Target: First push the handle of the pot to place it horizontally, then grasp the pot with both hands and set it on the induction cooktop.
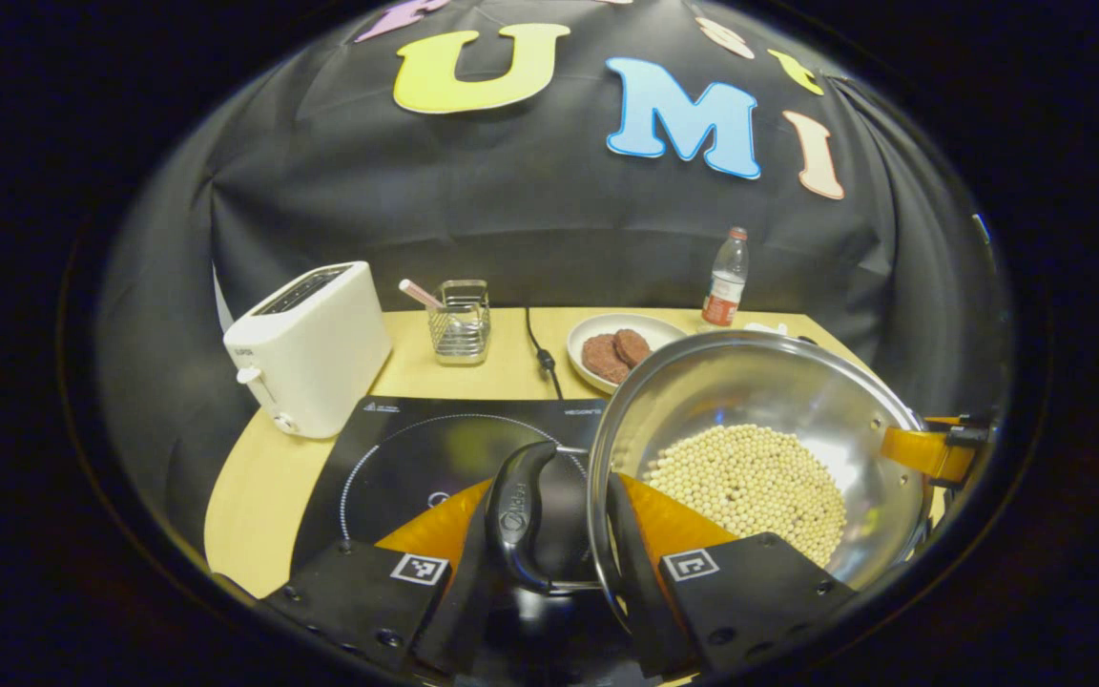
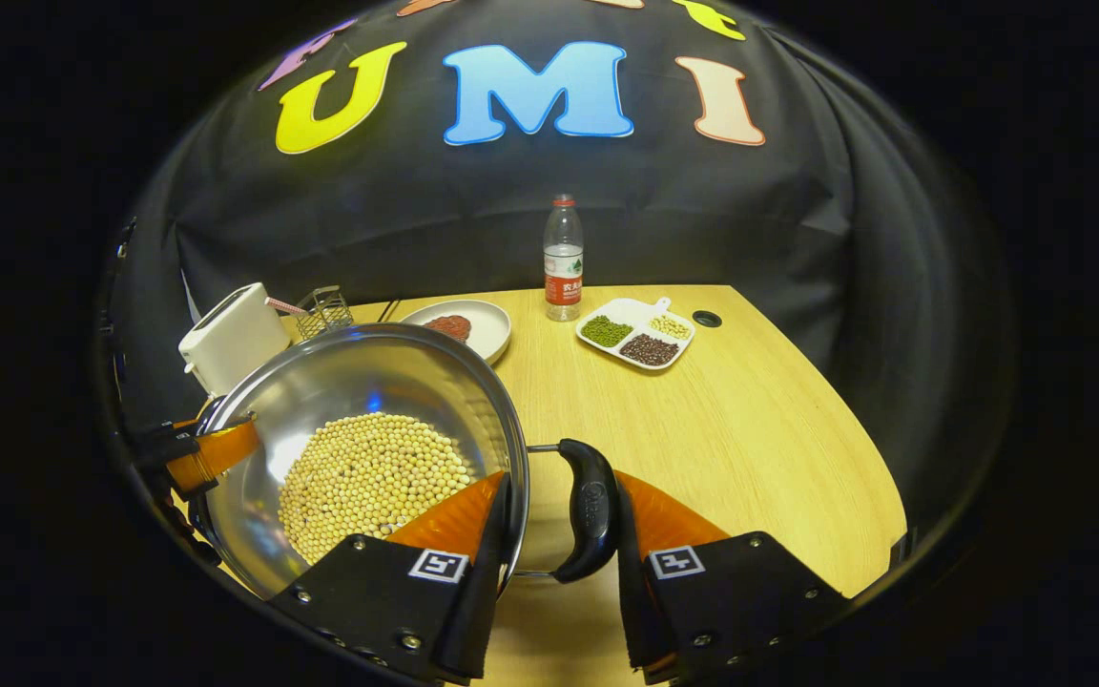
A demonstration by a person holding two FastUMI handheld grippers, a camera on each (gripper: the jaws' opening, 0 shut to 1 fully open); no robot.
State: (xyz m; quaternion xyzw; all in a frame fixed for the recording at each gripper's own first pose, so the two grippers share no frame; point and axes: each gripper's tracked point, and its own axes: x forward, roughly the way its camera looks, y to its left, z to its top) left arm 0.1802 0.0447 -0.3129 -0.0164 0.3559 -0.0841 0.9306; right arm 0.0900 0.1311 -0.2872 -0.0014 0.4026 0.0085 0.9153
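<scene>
I count one pot (image 1: 759,448), one toaster (image 1: 309,345), one wire basket (image 1: 460,322), one bottle (image 1: 725,278), one round plate (image 1: 607,329) with two brown patties (image 1: 614,353), one tray (image 2: 635,334) with three little piles of beans, and one black cooktop (image 1: 397,458). My pot is shiny silver and round, with a heap of pale yellow beans (image 2: 368,482) in the bottom and a black loop handle on each side. It sits up off the yellow table (image 2: 750,429), at about 2 o'clock in the left gripper view and about 9 o'clock in the right gripper view, with the cooktop at its left side. My left claw (image 1: 559,525) points forward and is clamped around the pot's left handle (image 1: 521,506) and rim. My right claw (image 2: 559,515) points forward too, clamped around the right handle (image 2: 592,510) and rim.
</scene>
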